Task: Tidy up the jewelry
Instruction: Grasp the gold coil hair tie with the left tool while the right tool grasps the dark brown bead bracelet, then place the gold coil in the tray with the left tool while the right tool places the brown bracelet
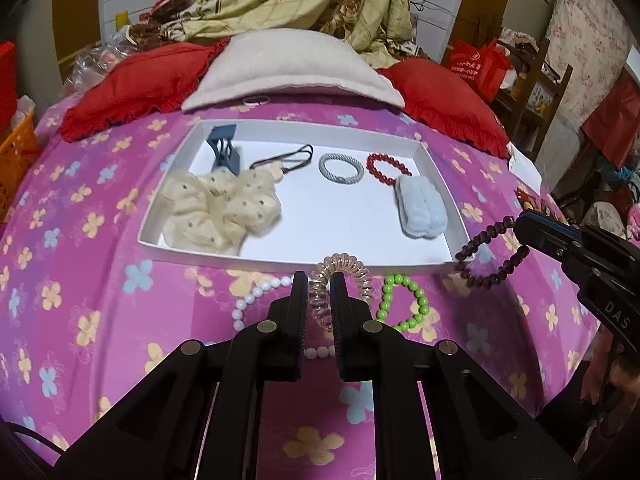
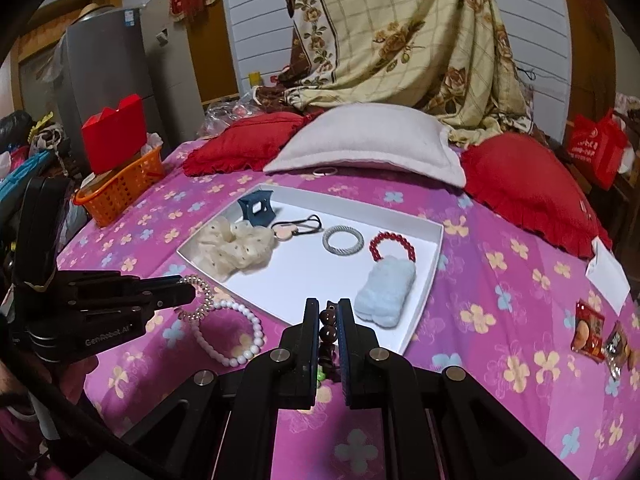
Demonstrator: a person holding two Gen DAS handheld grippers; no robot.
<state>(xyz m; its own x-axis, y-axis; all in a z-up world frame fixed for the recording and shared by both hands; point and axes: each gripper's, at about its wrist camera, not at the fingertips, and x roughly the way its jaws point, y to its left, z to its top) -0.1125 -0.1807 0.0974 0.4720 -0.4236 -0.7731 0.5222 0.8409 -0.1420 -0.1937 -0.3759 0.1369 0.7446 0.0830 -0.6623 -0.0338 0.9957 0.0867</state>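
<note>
The clear spiral hair tie (image 1: 344, 276) is pinched in the left claw (image 1: 319, 292), just near of the white tray (image 1: 440, 168) on the bed. The dark bead bracelet (image 1: 490, 252) hangs clamped in the right claw (image 2: 329, 316) beside the tray's near-right corner.

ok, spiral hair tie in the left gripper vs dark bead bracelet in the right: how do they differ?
Make: the spiral hair tie is a clear, pinkish coil; the dark bead bracelet is a string of round dark brown beads.
Size: the bracelet's loop looks wider in the left wrist view.
Place: the tie hangs in front of the white tray's near rim; the bracelet hangs at its near right corner.
Shared: both are rings, each clamped in a gripper, left gripper, right gripper, outside the tray.
</note>
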